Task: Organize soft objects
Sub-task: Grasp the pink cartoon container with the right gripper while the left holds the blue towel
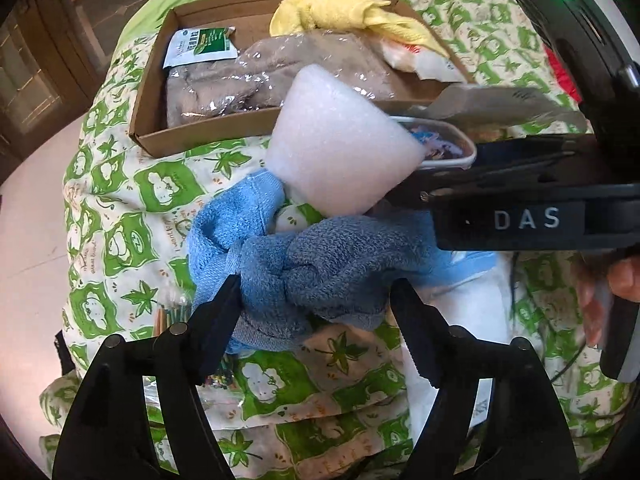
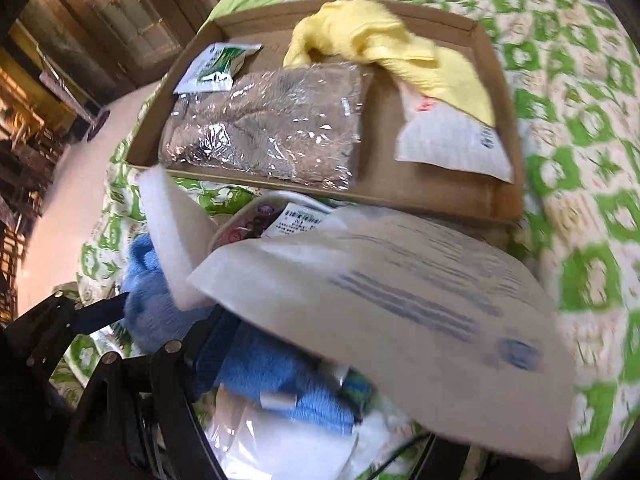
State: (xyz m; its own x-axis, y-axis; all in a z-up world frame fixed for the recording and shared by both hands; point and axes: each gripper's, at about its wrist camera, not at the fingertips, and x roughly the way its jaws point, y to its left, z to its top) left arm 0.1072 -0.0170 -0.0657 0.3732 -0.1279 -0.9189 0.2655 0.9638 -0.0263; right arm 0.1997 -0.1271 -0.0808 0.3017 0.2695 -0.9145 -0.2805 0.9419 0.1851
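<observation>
A knotted blue towel (image 1: pixel 304 264) lies on the green-patterned bedspread (image 1: pixel 120 240). My left gripper (image 1: pixel 314 292) stands open, one finger on each side of the knot. A white foam piece (image 1: pixel 340 144) rests on the towel's far end. From the right comes my right gripper (image 2: pixel 320 312), marked DAS, with its jaws wide. A large white printed packet (image 2: pixel 400 300) hangs tilted across those jaws, above the pile. Its edge lies against the left finger (image 2: pixel 212 336), and it hides the right finger. In the right wrist view the blue towel (image 2: pixel 276 372) lies under the packet.
A shallow cardboard box (image 1: pixel 152 136) at the back holds a yellow towel (image 1: pixel 340 12), a plastic-wrapped brown plush (image 1: pixel 256 76), a green sachet (image 1: pixel 200 46) and a white pouch (image 2: pixel 452 144). A small white-rimmed tub (image 2: pixel 256 220) sits before it. White bags (image 1: pixel 460 312) lie near right.
</observation>
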